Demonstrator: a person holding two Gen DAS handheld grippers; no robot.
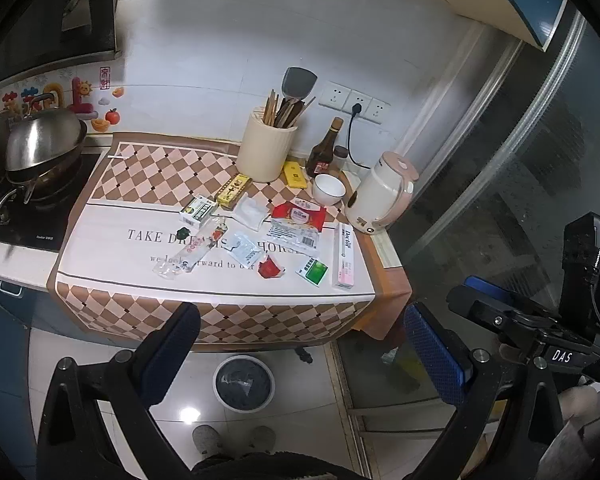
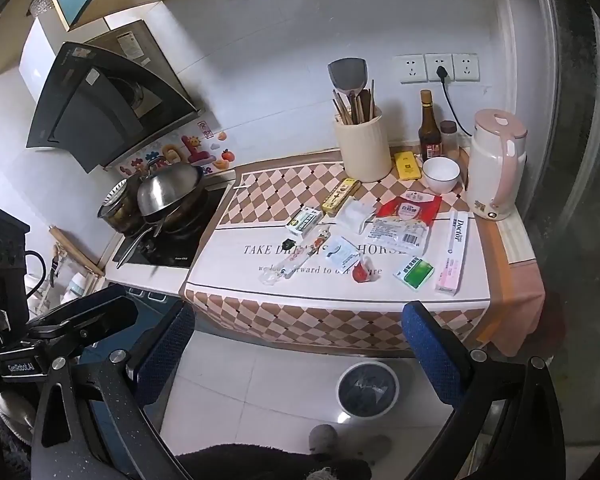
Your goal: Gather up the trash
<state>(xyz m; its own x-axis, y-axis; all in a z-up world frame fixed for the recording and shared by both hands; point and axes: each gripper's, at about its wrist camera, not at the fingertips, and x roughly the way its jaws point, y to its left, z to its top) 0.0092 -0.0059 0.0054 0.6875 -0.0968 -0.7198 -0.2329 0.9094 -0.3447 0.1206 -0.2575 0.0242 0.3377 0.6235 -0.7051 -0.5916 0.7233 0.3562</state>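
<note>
Open floor ran between both grippers and the counter's front edge; the trash bin [image 1: 244,383] stood on white tile just below the overhanging tablecloth [image 1: 112,216]. Wrappers and boxes lay scattered mid-cloth: red snack packet [image 2: 410,209], Doctor toothpaste box [image 2: 453,252], green sachet [image 2: 415,273]. Kettle [image 2: 496,162] sat at the right corner. Left gripper [image 1: 300,354] and right gripper [image 2: 300,356] were spread wide, holding nothing.

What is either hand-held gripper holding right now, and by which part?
Nothing: the left hand-held gripper and the right hand-held gripper are both open and empty.
</note>
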